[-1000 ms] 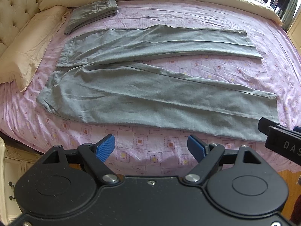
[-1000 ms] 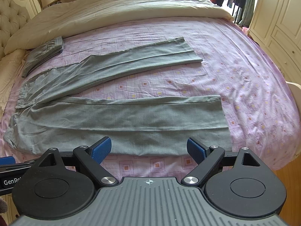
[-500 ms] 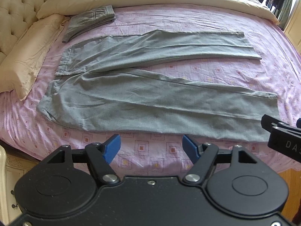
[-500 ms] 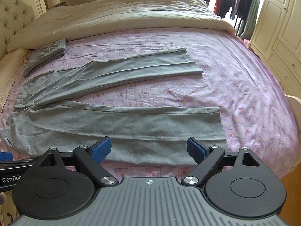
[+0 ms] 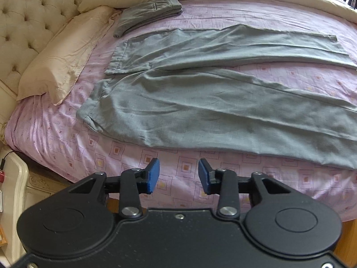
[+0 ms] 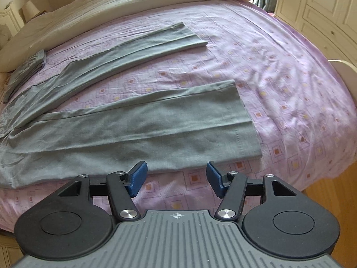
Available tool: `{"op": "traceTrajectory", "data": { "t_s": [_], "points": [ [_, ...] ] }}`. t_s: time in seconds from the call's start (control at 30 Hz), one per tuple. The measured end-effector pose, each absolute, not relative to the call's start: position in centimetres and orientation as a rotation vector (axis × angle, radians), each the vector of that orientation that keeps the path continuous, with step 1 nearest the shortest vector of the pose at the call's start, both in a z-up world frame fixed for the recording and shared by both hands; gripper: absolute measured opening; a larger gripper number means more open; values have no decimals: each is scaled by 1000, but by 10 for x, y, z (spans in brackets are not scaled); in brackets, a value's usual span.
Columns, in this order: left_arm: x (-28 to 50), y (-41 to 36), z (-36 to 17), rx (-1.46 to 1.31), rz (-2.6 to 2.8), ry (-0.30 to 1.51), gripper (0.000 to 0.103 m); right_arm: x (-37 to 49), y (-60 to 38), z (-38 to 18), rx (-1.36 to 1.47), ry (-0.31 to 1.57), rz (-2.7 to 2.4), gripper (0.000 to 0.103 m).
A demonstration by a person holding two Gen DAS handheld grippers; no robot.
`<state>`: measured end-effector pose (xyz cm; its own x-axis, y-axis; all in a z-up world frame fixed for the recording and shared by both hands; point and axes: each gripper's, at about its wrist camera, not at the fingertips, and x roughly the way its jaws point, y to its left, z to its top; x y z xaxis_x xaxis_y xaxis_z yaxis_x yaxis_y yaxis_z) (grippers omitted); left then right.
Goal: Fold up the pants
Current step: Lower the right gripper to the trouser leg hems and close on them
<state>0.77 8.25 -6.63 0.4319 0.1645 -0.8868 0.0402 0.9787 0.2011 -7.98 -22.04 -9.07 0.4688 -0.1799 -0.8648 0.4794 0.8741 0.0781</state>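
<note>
starting at your left, the pillow and the tufted headboard sit beyond the waistband end of the grey pants, which lie spread flat on the purple bed sheet with the two legs splayed apart toward the right. a second pair of folded pants rests near the pillow, apart from the ones you are working on. your left hand-held gripper hovers just short of the near edge of the seat area, released and holding nothing, its blue pads apart over bare sheet. the step in hand looks like the first fold, bringing the near leg over the far one, so take the near edge close to the waistband with this hand and pinch only the trouser cloth, not the sheet under it. moving right, your right hand-held gripper is likewise released and empty, just in front of the near leg's lower edge; the cuff lies a little farther right, so shift toward it before clenching. lift both ends together and level, or the long leg may sag and crease in the middle. there are no containers in view; the wardrobe at far right is closed, its contents hidden.
</note>
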Motion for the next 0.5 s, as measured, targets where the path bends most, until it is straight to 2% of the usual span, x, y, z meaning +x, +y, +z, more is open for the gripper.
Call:
{"op": "traceTrajectory", "data": {
  "t_s": [0.13,0.5],
  "points": [
    [19,92,-84,210,66,1181,47,-90,-244,-114,466,939,-463,57],
    [85,101,-124,303,-3,1254,50,-79,-287,-180,773,978,-775,57]
  ]
}}
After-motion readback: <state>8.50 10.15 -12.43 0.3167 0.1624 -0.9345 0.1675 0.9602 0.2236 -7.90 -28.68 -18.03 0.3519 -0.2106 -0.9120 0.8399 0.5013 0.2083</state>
